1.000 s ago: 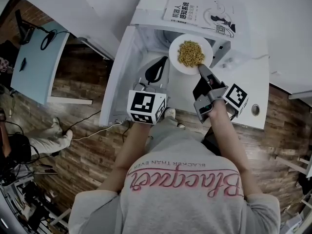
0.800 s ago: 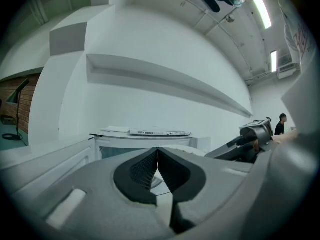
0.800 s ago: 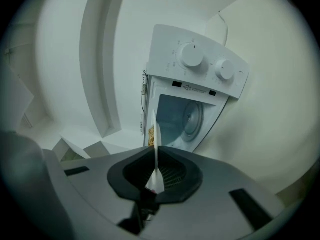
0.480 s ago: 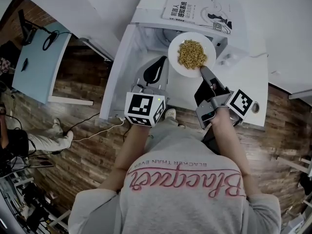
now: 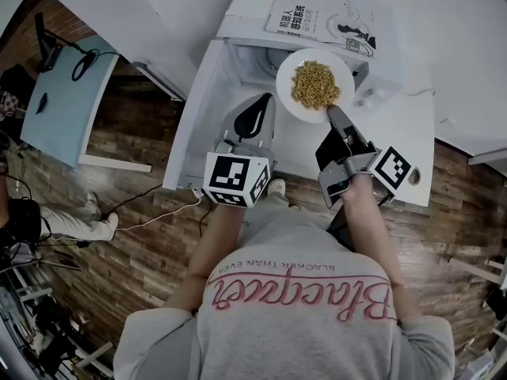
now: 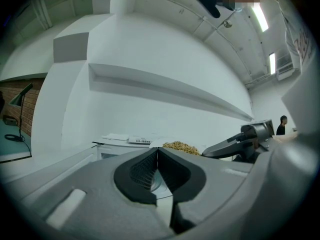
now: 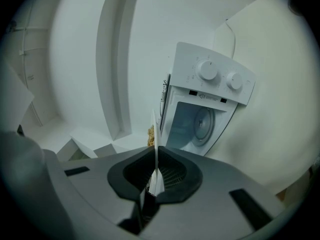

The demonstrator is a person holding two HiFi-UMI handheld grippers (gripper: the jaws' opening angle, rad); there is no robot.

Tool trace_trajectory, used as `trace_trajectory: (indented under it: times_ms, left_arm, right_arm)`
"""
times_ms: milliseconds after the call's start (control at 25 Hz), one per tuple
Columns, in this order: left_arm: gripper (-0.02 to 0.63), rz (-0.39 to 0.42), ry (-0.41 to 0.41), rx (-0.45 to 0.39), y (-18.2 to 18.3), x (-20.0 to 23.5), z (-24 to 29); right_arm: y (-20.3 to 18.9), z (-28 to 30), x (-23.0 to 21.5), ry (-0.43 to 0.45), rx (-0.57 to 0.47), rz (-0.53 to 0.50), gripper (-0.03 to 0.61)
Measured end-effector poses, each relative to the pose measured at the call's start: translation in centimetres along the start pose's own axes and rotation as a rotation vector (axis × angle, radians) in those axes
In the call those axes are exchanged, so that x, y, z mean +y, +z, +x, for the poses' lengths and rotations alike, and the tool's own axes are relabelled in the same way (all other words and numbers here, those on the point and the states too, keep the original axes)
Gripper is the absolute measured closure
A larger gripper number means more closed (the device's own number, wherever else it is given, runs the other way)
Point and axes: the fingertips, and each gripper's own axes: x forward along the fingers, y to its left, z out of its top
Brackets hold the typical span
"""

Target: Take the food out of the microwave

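A white plate [image 5: 287,95] heaped with yellow noodles [image 5: 314,84] hangs in front of the open white microwave [image 5: 242,18]. My right gripper [image 5: 331,111] is shut on the plate's near rim. In the right gripper view the plate [image 7: 154,146] shows edge-on as a thin white line between the jaws, with the microwave cavity [image 7: 197,121] behind it. My left gripper [image 5: 257,111] sits left of the plate, shut and holding nothing. In the left gripper view its jaws [image 6: 157,159] meet, and the noodles [image 6: 180,146] and the right gripper [image 6: 235,143] show beyond them.
A book [image 5: 329,16] lies on top of the microwave. The microwave's door [image 5: 194,121] stands swung out to the left of my left gripper. A white counter [image 5: 404,133] runs to the right. There is a wood floor below, and a light blue desk [image 5: 59,101] stands far left.
The plate has risen a little in the right gripper's grip and looks slightly larger. The left gripper has also lifted slightly, still shut.
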Motion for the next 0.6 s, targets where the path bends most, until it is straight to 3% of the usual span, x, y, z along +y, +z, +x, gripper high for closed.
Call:
trace_trajectory:
  times_ms: [600]
  left_arm:
    - [0.606,-0.003,-0.006,-0.014,0.27,-0.16,0.2]
  right_arm:
    - [0.28,-0.28,0.46,0.015,-0.012,-0.008,0.554]
